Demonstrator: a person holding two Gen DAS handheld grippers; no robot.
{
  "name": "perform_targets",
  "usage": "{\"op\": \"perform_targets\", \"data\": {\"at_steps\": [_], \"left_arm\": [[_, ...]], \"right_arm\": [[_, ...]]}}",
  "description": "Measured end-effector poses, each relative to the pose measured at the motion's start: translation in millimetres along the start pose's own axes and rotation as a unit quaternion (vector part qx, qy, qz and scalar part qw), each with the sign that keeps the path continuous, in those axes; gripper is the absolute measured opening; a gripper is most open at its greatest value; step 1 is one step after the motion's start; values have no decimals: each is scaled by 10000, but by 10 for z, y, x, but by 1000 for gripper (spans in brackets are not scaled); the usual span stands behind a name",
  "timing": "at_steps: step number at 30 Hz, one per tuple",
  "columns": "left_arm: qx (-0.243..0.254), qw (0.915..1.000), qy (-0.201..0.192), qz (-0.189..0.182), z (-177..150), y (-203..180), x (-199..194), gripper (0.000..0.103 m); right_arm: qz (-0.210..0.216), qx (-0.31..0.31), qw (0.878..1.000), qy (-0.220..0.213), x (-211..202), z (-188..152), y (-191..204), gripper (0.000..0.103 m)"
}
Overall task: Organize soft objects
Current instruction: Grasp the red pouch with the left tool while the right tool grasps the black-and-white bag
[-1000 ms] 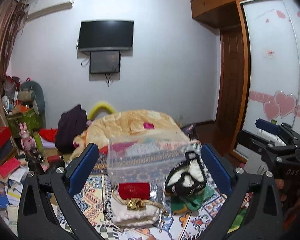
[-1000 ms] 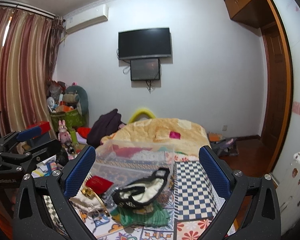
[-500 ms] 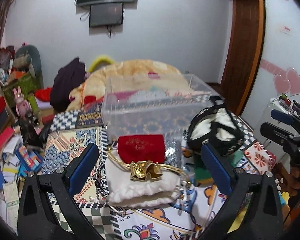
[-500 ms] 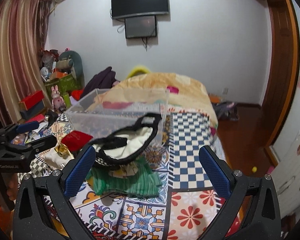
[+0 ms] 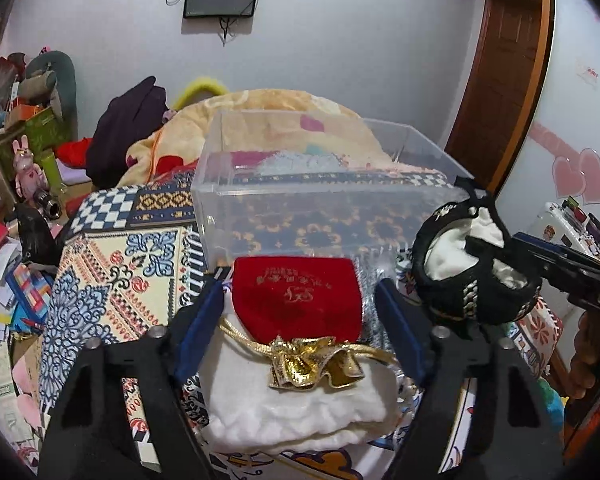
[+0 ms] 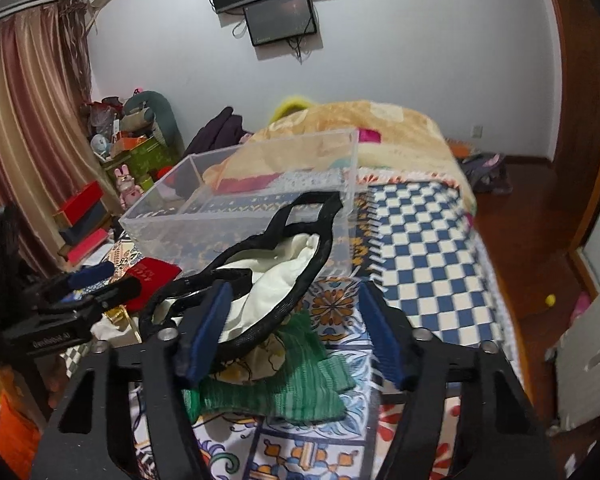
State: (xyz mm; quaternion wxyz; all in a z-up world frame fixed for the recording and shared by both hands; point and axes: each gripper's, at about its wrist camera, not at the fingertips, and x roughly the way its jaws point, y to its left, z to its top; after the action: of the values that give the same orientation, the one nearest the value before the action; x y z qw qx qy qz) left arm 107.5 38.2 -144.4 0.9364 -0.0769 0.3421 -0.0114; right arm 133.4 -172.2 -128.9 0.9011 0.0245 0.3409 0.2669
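A red velvet pouch [image 5: 296, 300] with a gold ribbon lies on a white fluffy pouch [image 5: 300, 412] on the patterned bedspread. My left gripper [image 5: 300, 320] is open, its blue pads on either side of the red pouch. A black-rimmed bag with white lining [image 6: 276, 280] sits on a green mesh cloth [image 6: 284, 388]; it also shows in the left wrist view [image 5: 476, 268]. My right gripper [image 6: 296, 332] is open, its left pad beside the bag's rim. A clear plastic box [image 5: 320, 196] stands behind them, also in the right wrist view [image 6: 256, 208].
An orange blanket heap [image 5: 272, 120] lies behind the box. Clutter of boxes and toys [image 5: 24, 152] fills the left side. A wooden door [image 5: 500, 60] and wooden floor [image 6: 540, 240] are on the right. The bed edge drops off right of the checkered cloth [image 6: 428, 256].
Both grippers have dropped and moved forward toward the bed. The left now straddles the red pouch; the right has come up to the black-rimmed bag.
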Motion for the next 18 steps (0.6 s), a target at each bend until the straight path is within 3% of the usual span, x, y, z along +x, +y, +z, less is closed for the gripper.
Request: {"op": "perform_targets", "data": {"at_steps": [4, 9, 12, 18], "left_arm": [[-85, 9999, 70, -45, -46, 47, 59, 56], [-123, 9999, 18, -85, -73, 77, 24, 42], [-110, 9999, -38, -73, -79, 78, -22, 33], [-86, 9997, -210, -92, -57, 26, -194, 28]], "right_arm": [[119, 95, 9998, 111, 51, -20, 11, 31], [140, 68, 9998, 86, 35, -12, 46, 17], [133, 29, 9999, 6, 28, 31, 14, 13], [105, -75, 9997, -222, -70, 115, 42, 10]]}}
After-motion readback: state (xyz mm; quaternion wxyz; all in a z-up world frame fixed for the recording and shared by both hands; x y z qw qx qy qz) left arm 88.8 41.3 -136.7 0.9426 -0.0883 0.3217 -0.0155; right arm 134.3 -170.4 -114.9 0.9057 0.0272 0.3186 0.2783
